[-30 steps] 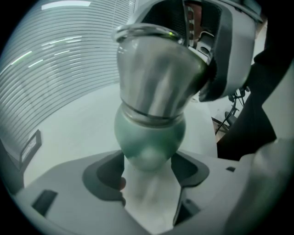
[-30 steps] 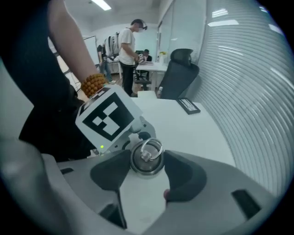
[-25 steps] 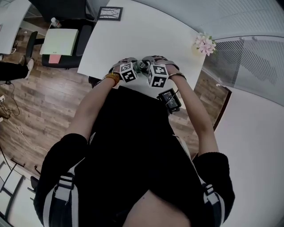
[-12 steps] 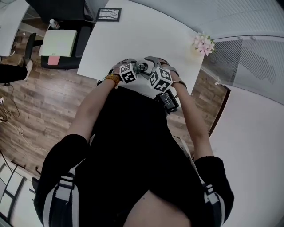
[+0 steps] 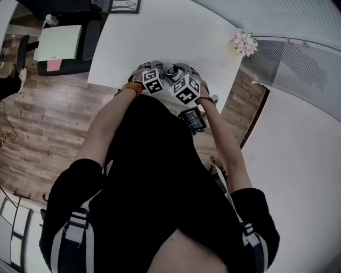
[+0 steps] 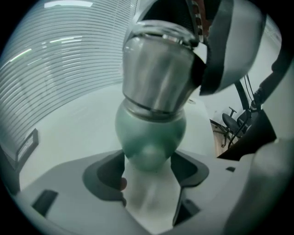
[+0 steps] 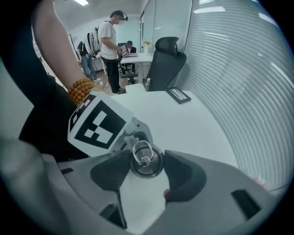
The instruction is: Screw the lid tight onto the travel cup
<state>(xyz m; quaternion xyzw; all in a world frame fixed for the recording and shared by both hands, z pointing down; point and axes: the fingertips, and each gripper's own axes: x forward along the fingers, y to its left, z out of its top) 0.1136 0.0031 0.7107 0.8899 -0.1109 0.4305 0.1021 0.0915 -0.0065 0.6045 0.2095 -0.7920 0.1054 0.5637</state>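
The travel cup, with a rounded green body (image 6: 149, 137) and a brushed-steel upper part, sits upright over the near edge of the white table (image 5: 160, 32), close in front of the person. The left gripper (image 6: 148, 158) pinches the green body low down, with a dark pad pressed on each side. The right gripper (image 7: 148, 166) points steeply down from above. Its jaws have just been closing, and the round steel lid with a wire ring on top (image 7: 145, 158) now lies between them with both pads against its rim.

In the head view the two black-and-white marker cubes cover nearly all of the cup, so only a sliver of steel shows between them. In the right gripper view, the left gripper's cube (image 7: 98, 124) sits just beside the lid. An amber bead bracelet (image 7: 80, 89) circles the wrist behind it.

A bunch of pink flowers (image 5: 244, 43) stands at the table's far right corner, and a dark picture frame (image 5: 124, 5) lies at the far edge, both well apart from the cup. A black office chair holding a pale green sheet (image 5: 58, 42) stands to the left on the wooden floor (image 5: 42, 122). A small black device (image 5: 192, 118) hangs below the table edge.
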